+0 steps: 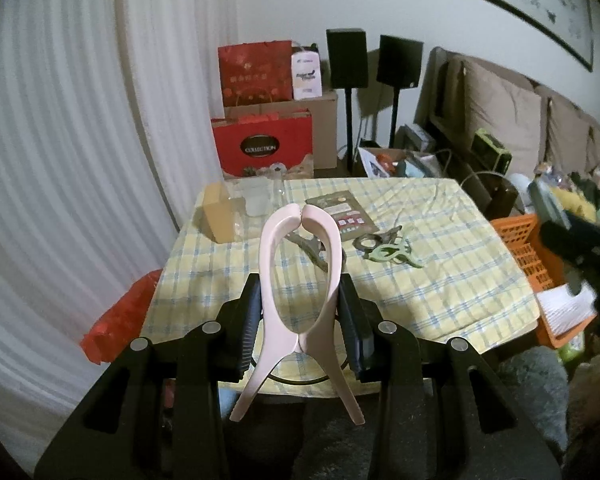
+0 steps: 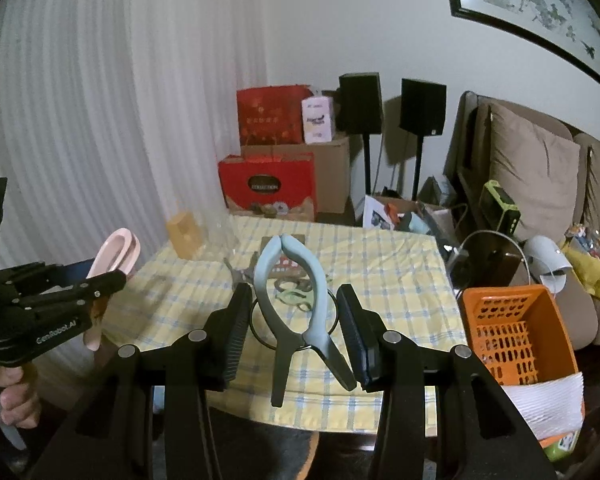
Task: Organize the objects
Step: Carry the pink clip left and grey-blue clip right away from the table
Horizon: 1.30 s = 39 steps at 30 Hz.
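My left gripper [image 1: 300, 312] is shut on a large pink clip [image 1: 300, 264], held upright above the near edge of the checked table [image 1: 440, 280]. It also shows in the right wrist view [image 2: 80, 280] with the pink clip [image 2: 116, 252]. My right gripper [image 2: 292, 320] holds a large light-blue clip [image 2: 296, 296] between its fingers, above the table's near edge [image 2: 380, 320]. On the table lie scissors [image 1: 308, 246], a green hair clip [image 1: 392, 254] and a dark ring-shaped clip [image 1: 370, 242].
A tan box [image 1: 218, 216], clear containers [image 1: 256, 200] and a printed card [image 1: 342, 214] sit at the table's far side. An orange basket [image 2: 512, 328] with white paper stands right of the table. Red gift bags [image 2: 272, 184], speakers and a sofa are behind.
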Each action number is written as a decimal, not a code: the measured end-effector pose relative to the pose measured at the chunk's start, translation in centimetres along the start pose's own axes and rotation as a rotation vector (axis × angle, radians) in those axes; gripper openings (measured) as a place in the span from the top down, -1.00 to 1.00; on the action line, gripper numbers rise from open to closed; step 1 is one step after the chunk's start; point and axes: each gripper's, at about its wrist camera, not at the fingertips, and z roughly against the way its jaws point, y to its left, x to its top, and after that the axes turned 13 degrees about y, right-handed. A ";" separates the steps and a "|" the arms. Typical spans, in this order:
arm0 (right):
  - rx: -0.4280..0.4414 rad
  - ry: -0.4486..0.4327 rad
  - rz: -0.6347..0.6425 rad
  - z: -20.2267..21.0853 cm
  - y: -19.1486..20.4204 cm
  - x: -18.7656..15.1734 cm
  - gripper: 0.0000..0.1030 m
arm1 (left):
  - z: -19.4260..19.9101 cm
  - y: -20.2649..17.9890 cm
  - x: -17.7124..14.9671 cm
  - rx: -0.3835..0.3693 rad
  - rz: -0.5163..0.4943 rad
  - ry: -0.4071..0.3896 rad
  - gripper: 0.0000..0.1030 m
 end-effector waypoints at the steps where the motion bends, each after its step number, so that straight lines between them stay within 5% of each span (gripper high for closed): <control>1: 0.000 -0.005 -0.002 0.3 -0.1 0.0 0.14 | -0.1 -0.1 -0.1 0.012 0.002 -0.004 0.33; 39: 0.018 -0.063 -0.126 5.4 -7.4 -4.8 0.14 | 0.8 -5.0 -1.6 0.048 -0.040 -0.006 0.33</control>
